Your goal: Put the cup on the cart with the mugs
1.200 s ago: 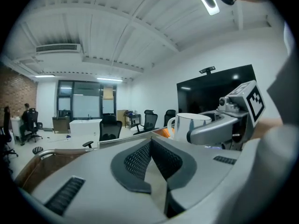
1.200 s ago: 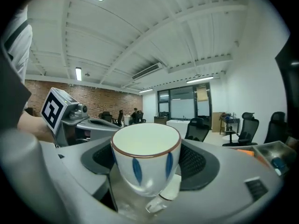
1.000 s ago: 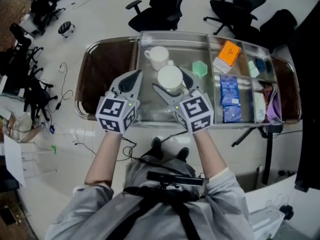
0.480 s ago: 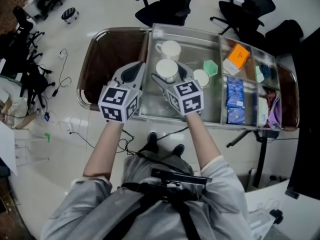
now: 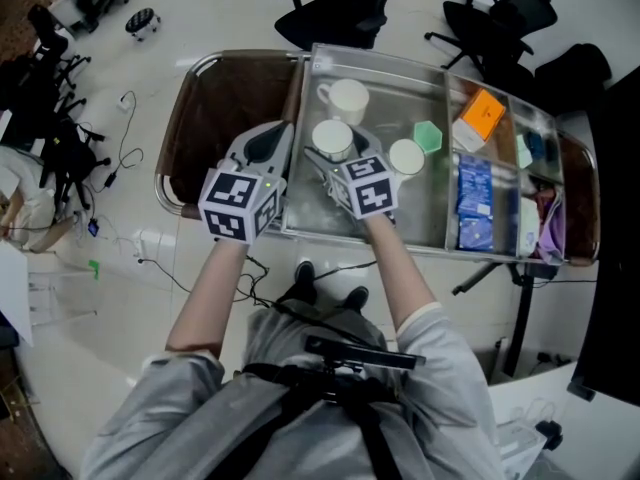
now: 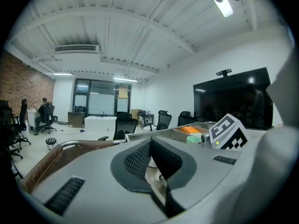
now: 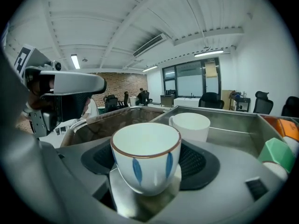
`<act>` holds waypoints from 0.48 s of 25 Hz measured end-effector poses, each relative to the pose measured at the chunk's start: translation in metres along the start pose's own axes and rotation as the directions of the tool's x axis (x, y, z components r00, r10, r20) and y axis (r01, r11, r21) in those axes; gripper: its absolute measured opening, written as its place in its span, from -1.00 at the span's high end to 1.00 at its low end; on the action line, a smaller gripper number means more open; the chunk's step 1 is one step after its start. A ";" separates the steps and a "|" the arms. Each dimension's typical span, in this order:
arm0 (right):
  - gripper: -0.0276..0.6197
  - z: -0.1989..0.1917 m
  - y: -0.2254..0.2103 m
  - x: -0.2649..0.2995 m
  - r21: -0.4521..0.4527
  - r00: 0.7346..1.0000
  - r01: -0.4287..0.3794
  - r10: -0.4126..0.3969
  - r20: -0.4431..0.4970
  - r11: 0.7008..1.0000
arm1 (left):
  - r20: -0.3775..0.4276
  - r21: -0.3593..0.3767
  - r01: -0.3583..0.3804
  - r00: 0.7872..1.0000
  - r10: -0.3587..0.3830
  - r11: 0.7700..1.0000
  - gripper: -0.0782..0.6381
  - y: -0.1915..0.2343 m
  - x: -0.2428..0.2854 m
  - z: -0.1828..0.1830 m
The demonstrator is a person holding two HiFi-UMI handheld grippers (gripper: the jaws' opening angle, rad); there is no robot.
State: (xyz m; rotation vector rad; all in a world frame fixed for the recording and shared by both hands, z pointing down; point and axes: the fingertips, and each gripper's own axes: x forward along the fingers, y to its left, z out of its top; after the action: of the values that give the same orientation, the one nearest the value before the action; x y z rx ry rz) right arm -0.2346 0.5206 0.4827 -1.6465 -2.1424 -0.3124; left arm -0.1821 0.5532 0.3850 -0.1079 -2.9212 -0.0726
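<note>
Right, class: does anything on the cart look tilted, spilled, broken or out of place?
Nothing stands out. The cup sits upright in the right tool, beside the upright mug on the cart; no spills or cracks show.

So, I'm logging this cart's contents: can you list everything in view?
cup: one, white with blue strokes and brown rim, between the right tongs
mug: one, white, in the tray beyond the cup
round thing: one, white, right of the cup
hexagonal piece: one, green, beside it
box: one, orange, next compartment right
packets: a few, blue, same compartment
cart: one, metal tray with brown ends
office chairs: several, black, beyond the cart
left tongs: one, grey, shut and empty, left of the cup
right tongs: one, grey, closed on the cup
</note>
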 end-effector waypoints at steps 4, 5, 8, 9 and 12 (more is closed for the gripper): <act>-0.31 -0.008 -0.003 0.006 -0.002 1.000 0.008 -0.008 -0.013 1.000 | -0.005 -0.001 0.000 1.000 0.000 1.000 0.77 0.001 0.000 -0.003; -0.31 -0.011 -0.003 0.008 -0.002 1.000 0.009 -0.009 -0.017 1.000 | -0.006 -0.001 0.000 1.000 0.000 1.000 0.77 0.001 0.000 -0.004; -0.31 -0.016 -0.002 0.010 0.002 1.000 0.017 -0.017 -0.020 1.000 | -0.008 -0.001 0.003 1.000 -0.003 1.000 0.77 0.000 -0.001 -0.005; -0.31 -0.017 -0.002 0.010 0.001 1.000 0.019 -0.019 -0.020 1.000 | -0.009 -0.001 0.005 1.000 -0.005 1.000 0.77 -0.001 -0.001 -0.005; -0.32 -0.018 -0.001 0.010 -0.001 1.000 0.013 -0.013 -0.018 1.000 | -0.010 -0.002 0.007 1.000 -0.007 1.000 0.77 -0.002 -0.001 -0.005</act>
State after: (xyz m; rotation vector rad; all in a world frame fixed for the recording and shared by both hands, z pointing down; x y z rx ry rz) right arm -0.2342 0.5213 0.5037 -1.6244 -2.1409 -0.3307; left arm -0.1800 0.5508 0.3898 -0.0980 -2.9113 -0.0772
